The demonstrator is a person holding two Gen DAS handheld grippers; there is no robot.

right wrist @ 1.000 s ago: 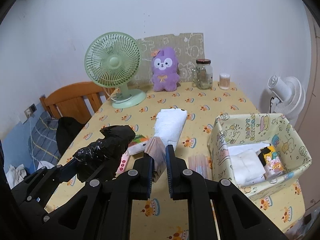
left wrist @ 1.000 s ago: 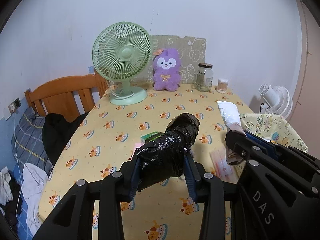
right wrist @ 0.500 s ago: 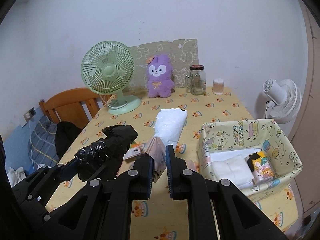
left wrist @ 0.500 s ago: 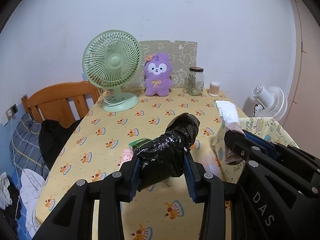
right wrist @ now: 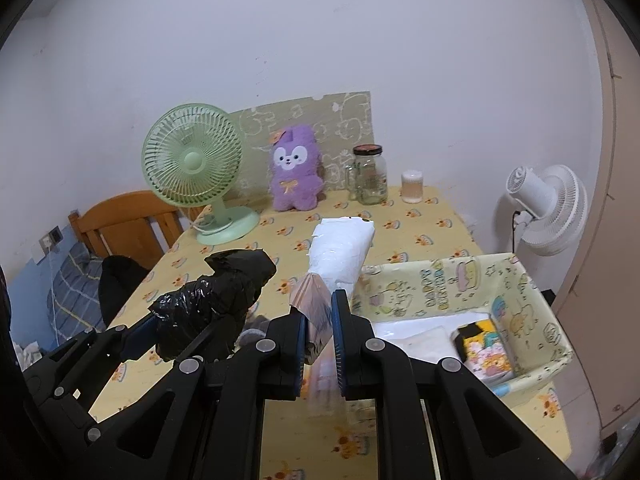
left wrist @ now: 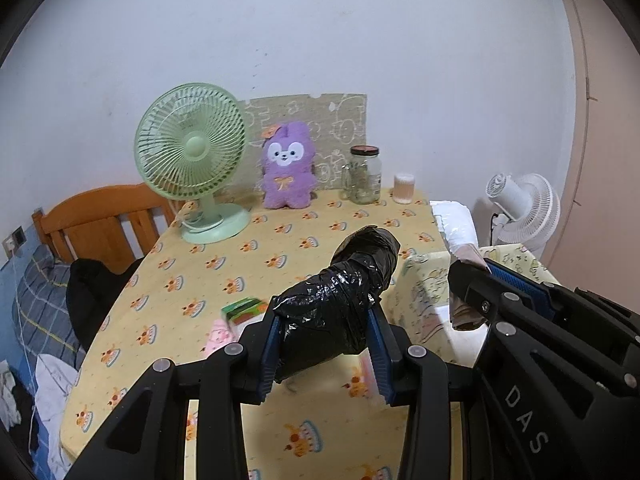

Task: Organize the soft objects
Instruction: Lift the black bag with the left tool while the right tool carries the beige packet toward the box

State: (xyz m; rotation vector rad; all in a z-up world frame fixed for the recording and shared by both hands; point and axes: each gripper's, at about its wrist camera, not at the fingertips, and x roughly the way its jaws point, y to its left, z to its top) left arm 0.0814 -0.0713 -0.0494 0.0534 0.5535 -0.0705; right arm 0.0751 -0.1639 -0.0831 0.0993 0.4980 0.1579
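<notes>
My left gripper (left wrist: 324, 350) is shut on a crumpled black plastic bag bundle (left wrist: 344, 300) and holds it above the yellow tablecloth; the bundle also shows in the right wrist view (right wrist: 216, 300). My right gripper (right wrist: 320, 344) is shut on the pinched end of a white plastic-wrapped soft pack (right wrist: 340, 254), held in the air left of the yellow fabric storage box (right wrist: 532, 300). The box holds white folded cloth (right wrist: 416, 340) and a colourful small packet (right wrist: 486, 346). A purple plush toy (left wrist: 286, 170) stands at the table's back.
A green desk fan (left wrist: 192, 160), a glass jar (left wrist: 362, 176) and a small cup (left wrist: 404, 188) stand at the back. A green packet (left wrist: 244, 308) and a pink item (left wrist: 218, 338) lie on the table. A wooden chair (left wrist: 100, 224) is left, a white floor fan (left wrist: 520, 208) right.
Both grippers have risen and pulled back while holding their loads. The fabric box now lies closer under the right gripper, and the table looks farther below.
</notes>
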